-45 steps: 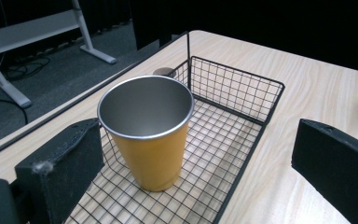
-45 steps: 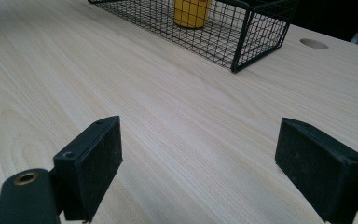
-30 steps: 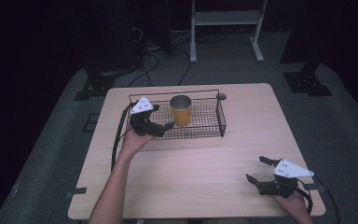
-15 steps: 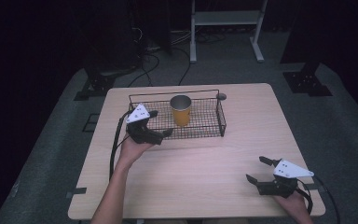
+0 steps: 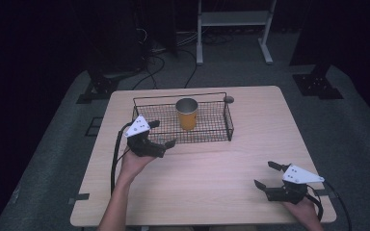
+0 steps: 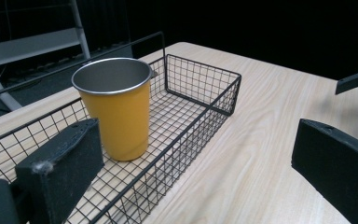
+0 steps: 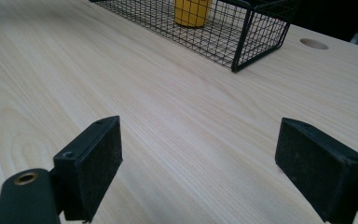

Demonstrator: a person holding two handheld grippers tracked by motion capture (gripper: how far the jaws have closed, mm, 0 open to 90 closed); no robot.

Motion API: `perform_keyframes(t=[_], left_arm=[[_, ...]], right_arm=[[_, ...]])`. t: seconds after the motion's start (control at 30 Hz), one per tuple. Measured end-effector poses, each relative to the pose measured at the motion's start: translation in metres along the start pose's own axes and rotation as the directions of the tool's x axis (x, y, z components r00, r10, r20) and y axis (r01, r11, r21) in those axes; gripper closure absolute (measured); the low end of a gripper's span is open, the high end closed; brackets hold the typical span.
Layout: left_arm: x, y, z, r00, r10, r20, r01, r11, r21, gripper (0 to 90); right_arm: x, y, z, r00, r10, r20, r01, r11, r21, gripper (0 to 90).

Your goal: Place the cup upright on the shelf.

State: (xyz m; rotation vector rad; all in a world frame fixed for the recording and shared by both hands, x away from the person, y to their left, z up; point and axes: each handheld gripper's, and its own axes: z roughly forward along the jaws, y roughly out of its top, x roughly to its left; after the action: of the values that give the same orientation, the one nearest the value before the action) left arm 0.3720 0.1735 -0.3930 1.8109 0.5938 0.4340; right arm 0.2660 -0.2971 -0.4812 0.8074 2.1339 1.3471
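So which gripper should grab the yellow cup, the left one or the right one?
Probably the left. The left gripper is open beside the wire basket, with the yellow cup standing close ahead of it. The right gripper, also open, sits far away near the table's front corner.

Count on the worktop (image 5: 212,163)
One yellow cup (image 5: 187,113), one wire basket (image 5: 229,126), two hand-held tools: left tool (image 5: 162,134), right tool (image 5: 265,174).

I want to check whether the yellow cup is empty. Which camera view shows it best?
The left gripper view: the yellow cup stands close and upright in the wire basket, its bare metal inside showing. In the high view it is small; in the right gripper view just its lower part shows, at the top edge.
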Motion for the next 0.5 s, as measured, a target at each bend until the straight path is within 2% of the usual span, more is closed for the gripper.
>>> perform_keyframes(t=[0.5], left_arm=[[-0.017,-0.008,-0.017,0.9998,0.011,-0.017,-0.012,0.9992,-0.039,1.1]], right_arm=[[0.0,0.0,0.0,1.0,0.0,0.003,0.0,1.0,0.001,13.8]])
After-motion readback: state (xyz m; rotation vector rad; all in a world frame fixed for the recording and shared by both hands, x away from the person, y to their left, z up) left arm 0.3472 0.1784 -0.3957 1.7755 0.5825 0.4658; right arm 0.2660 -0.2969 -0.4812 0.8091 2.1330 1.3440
